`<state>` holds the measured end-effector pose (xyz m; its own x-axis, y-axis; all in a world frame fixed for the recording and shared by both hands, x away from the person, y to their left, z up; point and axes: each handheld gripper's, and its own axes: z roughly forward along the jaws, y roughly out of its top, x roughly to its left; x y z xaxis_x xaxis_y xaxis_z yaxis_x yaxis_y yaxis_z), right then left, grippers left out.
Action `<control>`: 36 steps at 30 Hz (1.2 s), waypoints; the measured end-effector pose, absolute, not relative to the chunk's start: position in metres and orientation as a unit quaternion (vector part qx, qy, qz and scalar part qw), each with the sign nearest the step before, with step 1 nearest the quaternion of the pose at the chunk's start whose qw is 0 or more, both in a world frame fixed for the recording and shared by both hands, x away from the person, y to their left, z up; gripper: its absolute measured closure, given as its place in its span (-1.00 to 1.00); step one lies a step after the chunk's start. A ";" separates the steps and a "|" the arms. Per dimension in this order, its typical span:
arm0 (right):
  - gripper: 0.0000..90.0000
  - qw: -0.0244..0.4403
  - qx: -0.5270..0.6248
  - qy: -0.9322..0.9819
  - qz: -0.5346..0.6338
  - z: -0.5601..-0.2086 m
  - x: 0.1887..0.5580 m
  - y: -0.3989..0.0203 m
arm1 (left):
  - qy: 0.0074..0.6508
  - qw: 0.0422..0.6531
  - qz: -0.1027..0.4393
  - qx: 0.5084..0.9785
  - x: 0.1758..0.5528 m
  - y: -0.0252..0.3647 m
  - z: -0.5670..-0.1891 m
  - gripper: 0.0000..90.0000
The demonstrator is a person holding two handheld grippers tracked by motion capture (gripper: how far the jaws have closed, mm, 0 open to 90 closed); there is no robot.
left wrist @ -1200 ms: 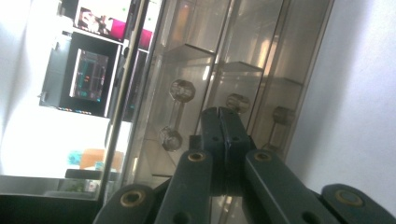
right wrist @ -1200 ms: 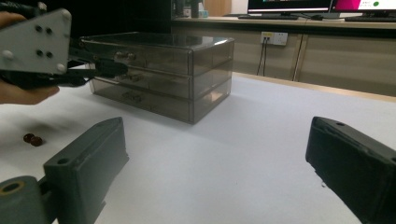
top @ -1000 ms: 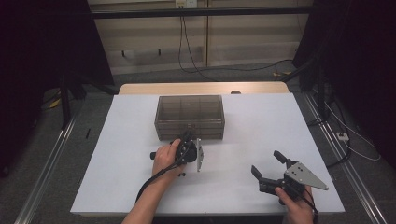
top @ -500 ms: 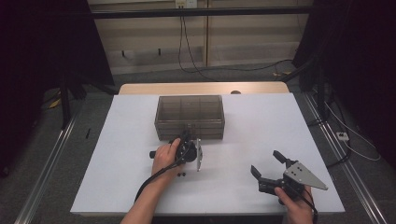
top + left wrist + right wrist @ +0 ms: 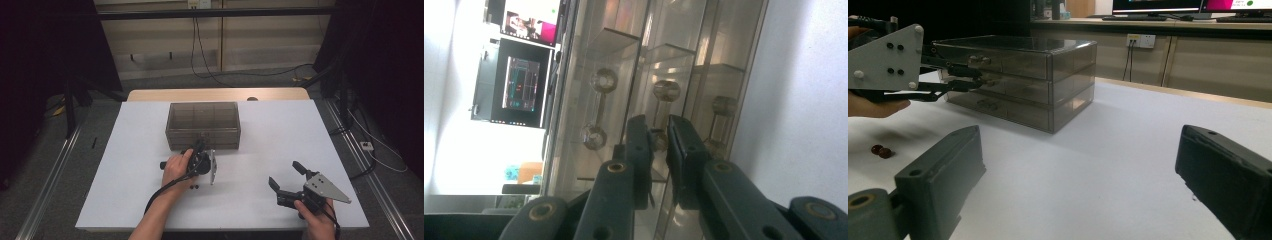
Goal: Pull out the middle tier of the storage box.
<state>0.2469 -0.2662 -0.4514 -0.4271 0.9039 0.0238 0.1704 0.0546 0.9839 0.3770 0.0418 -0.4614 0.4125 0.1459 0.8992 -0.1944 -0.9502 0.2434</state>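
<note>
Where the high view looks down on the white table [image 5: 125, 165], a smoky clear drawer box [image 5: 203, 125] stands near the far middle. The left gripper [image 5: 202, 148] is turned on its side with its tips against the box's front, the left hand [image 5: 177, 167] behind it. Two small dark beads [image 5: 194, 187] lie just beside that hand. The right gripper [image 5: 286, 176] rests well apart at the near right, jaws spread wide with nothing between them.

In the left gripper view, the two jaws stand nearly together around a narrow gap, right at a drawer handle [image 5: 658, 116] on the box front [image 5: 624, 50]. They seem to pinch the handle's bar, though reflections make the contact hard to confirm.

In the right gripper view, its own jaws sit far apart over bare table [image 5: 1108, 165]. Beyond them the left gripper [image 5: 970, 77] reaches level to the middle drawer of the box [image 5: 1048, 80], and the beads [image 5: 881, 151] lie under the hand [image 5: 870, 105].
</note>
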 end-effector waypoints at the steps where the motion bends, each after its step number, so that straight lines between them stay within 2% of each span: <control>1: -0.90 0.335 0.417 0.644 0.547 -0.451 0.247 -0.266 | -0.017 0.153 0.540 0.828 0.377 0.042 -0.461 0.80; 33: -0.90 0.334 0.416 0.646 0.547 -0.451 0.247 -0.264 | -0.020 0.157 0.546 0.823 0.360 0.044 -0.464 0.79; 34: -0.90 0.334 0.416 0.646 0.546 -0.451 0.246 -0.264 | -0.025 0.159 0.551 0.819 0.358 0.044 -0.464 0.80; 35: -0.90 0.334 0.414 0.647 0.546 -0.451 0.246 -0.264 | -0.022 0.172 0.547 0.819 0.357 0.045 -0.462 1.00; 36: -0.90 0.335 0.414 0.646 0.546 -0.451 0.246 -0.264 | -0.024 0.170 0.543 0.822 0.356 0.045 -0.460 1.00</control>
